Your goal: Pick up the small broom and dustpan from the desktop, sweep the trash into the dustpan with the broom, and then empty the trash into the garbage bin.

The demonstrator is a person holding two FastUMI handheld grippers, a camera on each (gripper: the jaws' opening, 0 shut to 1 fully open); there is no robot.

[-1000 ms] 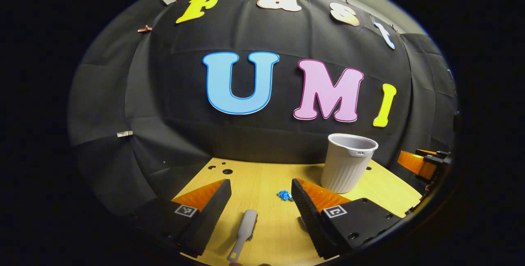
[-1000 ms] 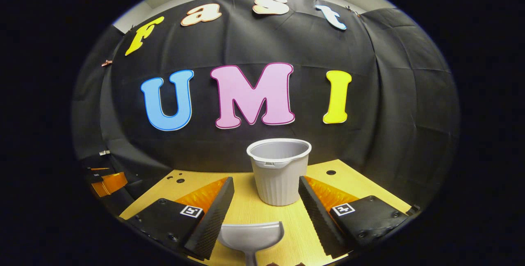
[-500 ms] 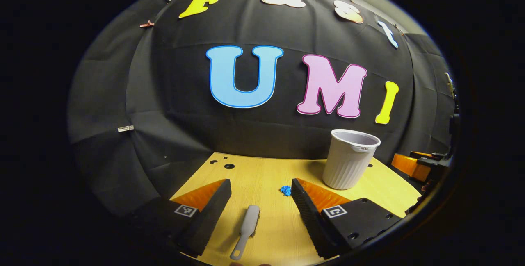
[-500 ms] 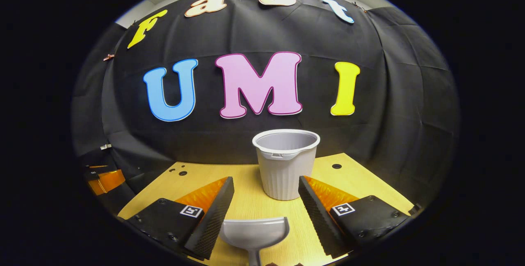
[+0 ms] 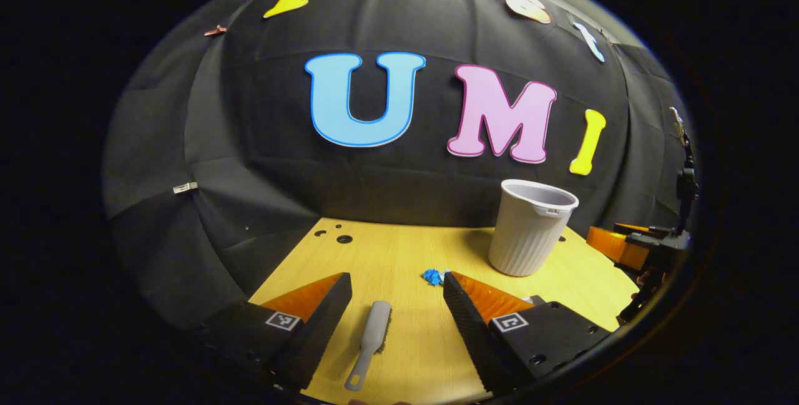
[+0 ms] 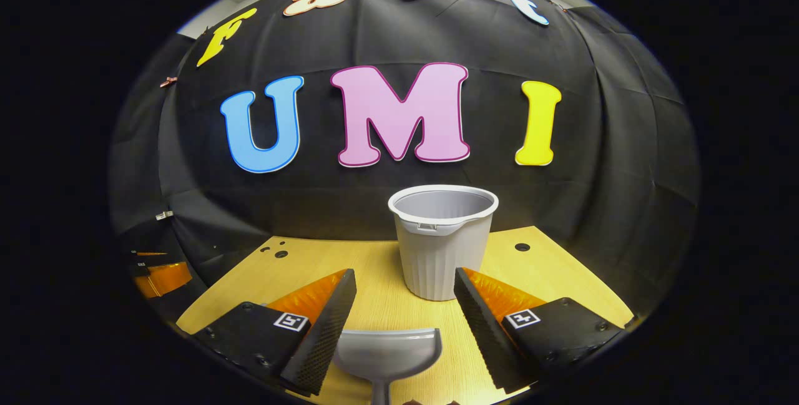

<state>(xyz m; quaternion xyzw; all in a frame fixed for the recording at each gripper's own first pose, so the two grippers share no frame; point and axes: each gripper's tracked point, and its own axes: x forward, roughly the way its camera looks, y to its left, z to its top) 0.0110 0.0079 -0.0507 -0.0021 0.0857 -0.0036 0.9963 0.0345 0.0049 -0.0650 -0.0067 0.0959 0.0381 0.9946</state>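
In the left gripper view a small grey broom (image 5: pixel 371 341) lies flat on the wooden desktop (image 5: pixel 399 255), handle toward me, between the fingers of my open left gripper (image 5: pixel 397 286) and untouched. A crumpled blue scrap of trash (image 5: pixel 432 277) sits just beyond the right finger. The grey ribbed garbage bin (image 5: pixel 530 227) stands upright at the right. In the right gripper view a grey dustpan (image 6: pixel 387 352) lies on the desktop (image 6: pixel 374 268) below my open right gripper (image 6: pixel 404 283), mouth facing the bin (image 6: pixel 442 239) straight ahead.
The desktop has a few round holes near its far edge (image 5: pixel 343 239) and ends at the black cloth wall. The other gripper shows at the right edge of the left gripper view (image 5: pixel 637 246) and at the left edge of the right gripper view (image 6: pixel 159 274).
Both grippers have tilted downward and eased forward slightly; the bin and wall sit higher in both views. Broom, dustpan and trash have not moved. Both grippers remain open.
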